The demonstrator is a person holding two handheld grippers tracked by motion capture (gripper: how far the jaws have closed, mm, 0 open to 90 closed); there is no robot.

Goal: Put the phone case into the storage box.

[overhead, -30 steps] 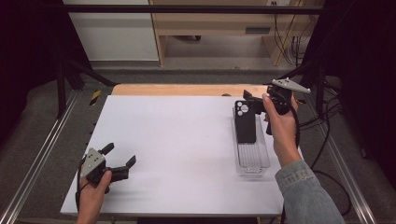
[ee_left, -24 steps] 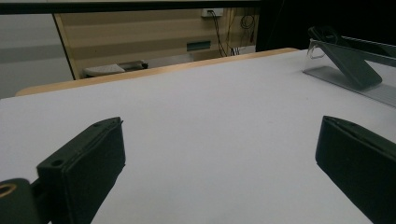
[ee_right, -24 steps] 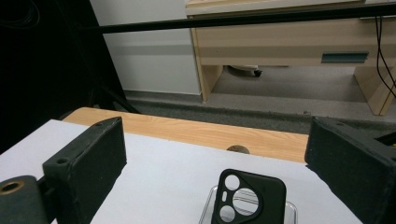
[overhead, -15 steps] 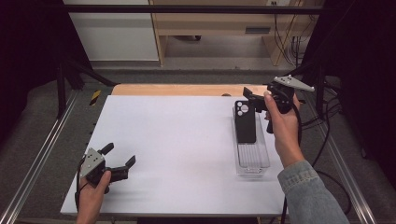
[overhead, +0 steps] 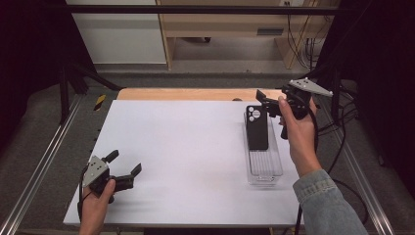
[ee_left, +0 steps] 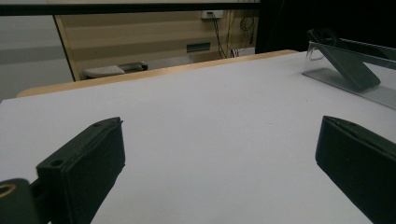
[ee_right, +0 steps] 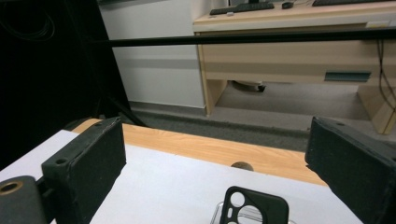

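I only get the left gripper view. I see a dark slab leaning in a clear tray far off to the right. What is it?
Observer: From above it is a black phone case with camera cut-outs at its far end, leaning in the far end of a clear tray.
Operator: Is anyone near it?
Observer: Yes. The right gripper is held in a hand just beyond the tray's far end, jaws open, gripping nothing.
Operator: What does that gripper's own camera see?
Observer: The case's cut-out end low between its jaws, and beyond the table a wooden desk with a keyboard on it.
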